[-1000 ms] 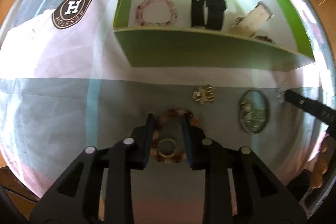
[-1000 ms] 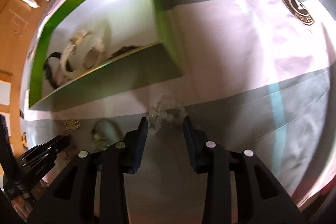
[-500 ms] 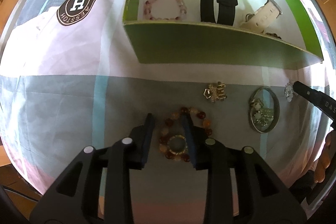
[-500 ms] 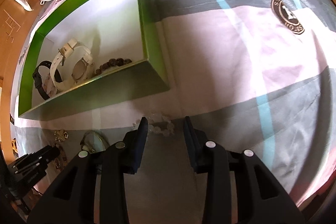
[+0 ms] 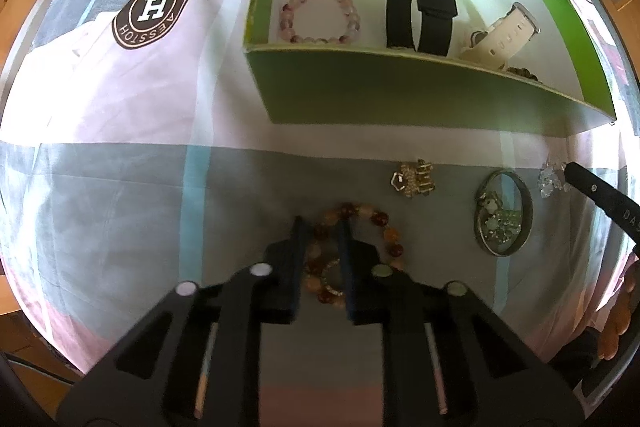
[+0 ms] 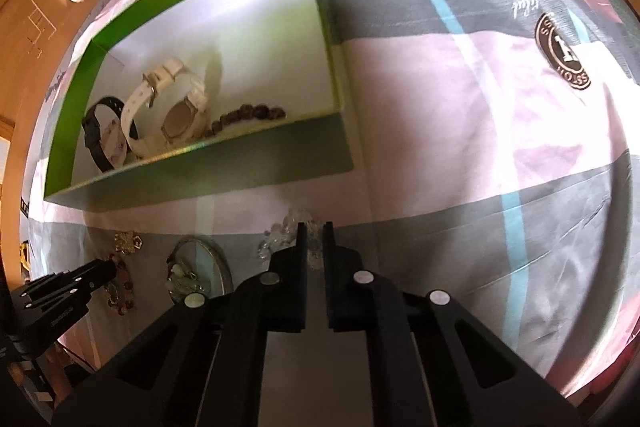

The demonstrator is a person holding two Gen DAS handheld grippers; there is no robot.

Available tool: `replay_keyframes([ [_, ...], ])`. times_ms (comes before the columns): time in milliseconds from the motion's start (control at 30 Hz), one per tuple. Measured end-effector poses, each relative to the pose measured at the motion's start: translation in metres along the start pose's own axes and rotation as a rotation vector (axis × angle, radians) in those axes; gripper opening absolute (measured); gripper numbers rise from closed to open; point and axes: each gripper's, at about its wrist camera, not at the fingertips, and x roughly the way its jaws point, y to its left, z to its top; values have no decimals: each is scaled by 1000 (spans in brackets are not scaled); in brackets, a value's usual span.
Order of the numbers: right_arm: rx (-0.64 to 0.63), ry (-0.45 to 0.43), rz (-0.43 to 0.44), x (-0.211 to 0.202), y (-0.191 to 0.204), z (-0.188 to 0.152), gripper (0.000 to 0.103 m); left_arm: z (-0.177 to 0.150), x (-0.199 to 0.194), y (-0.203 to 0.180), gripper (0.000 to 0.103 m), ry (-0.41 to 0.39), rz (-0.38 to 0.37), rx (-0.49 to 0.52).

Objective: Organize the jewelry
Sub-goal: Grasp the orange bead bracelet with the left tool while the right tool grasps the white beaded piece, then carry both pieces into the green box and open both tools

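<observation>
Jaws of left gripper point(image 5: 322, 227) narrowed around amber bead bracelet point(image 5: 352, 251) on bedsheet point(image 5: 120, 187). Jaws of right gripper point(image 6: 315, 231) nearly shut on clear crystal bracelet point(image 6: 286, 233). Pink bracelet point(image 5: 320, 15) in green box point(image 5: 400, 95) seen only from left; white watch point(image 6: 168, 107) clearer from right.

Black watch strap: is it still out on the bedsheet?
No, the black watch strap stands inside the green box, between the pink bead bracelet and the white watch.
</observation>
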Motion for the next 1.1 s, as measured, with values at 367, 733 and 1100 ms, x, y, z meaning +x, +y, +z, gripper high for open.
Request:
replay_keyframes([
  [367,46,-38,42,-20,-21,-1,7,0,-5,5,13,-3,0,-1],
  [733,-32,-24,23,-17,-4,-6,7,-1,-16,7,6,-23,-15,9],
  [1100,-30,-8,12,-12,-2,-5,7,-2,-9,2,11,-13,30,24],
])
